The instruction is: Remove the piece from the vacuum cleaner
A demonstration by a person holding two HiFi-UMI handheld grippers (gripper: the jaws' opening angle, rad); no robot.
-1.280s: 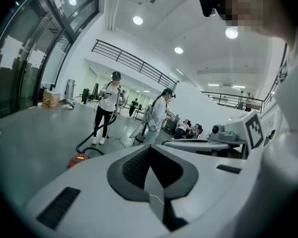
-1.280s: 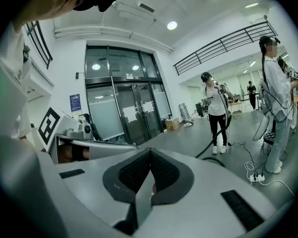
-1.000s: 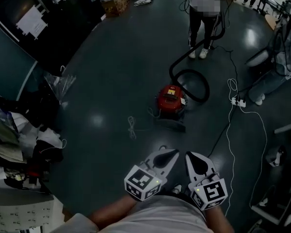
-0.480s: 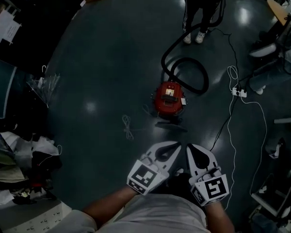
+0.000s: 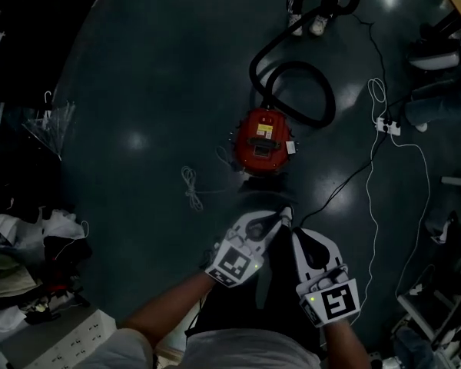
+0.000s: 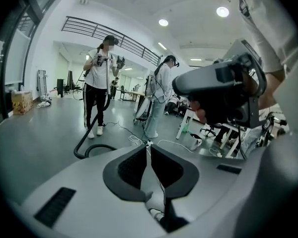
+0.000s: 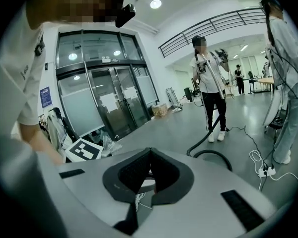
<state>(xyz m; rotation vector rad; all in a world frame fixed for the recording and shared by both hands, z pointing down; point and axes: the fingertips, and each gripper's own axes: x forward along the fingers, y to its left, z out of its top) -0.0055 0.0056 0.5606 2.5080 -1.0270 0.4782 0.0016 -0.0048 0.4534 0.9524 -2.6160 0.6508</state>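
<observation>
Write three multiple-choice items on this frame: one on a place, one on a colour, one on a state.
1. Where is the canister vacuum cleaner?
A. On a table.
B. On the floor, ahead of the person.
C. On a chair.

2. What colour is its body?
A. Blue.
B. Yellow.
C. Red.

3. How do the right gripper's jaws stand?
A. Together, with nothing between them.
B. Closed on the hose.
C. Wide apart.

Key:
1 B: the head view shows it standing on the dark floor, apart from the person.
2 C: the head view shows a red body.
3 A: the right gripper view shows the tips meeting with nothing between them.
</observation>
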